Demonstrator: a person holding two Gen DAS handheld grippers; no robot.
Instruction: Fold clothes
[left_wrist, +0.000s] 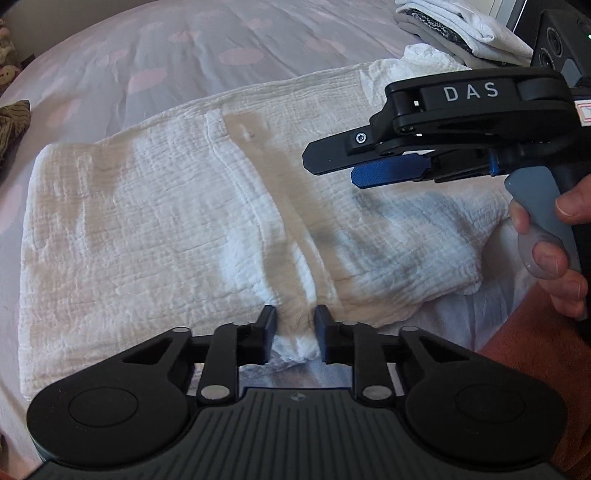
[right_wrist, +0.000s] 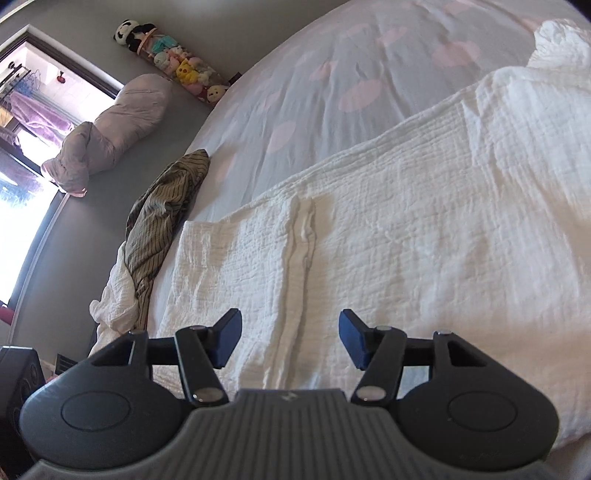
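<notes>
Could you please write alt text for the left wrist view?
The left gripper pinches the near edge of a white crinkled garment spread on a pink-spotted bedsheet. The right gripper, held in a hand, hovers open above it.

1. Left tool points steeply down – its jaws stand narrow, pinching a bunched fold of white cloth at the near edge.
2. Right tool tilts down at a shallower angle; jaws wide apart, nothing between the pads, hovering over the cloth.
3. In the left view the right tool shows side-on at the right edge – a hand wraps its grey handle, fingers curled round the grip.
</notes>
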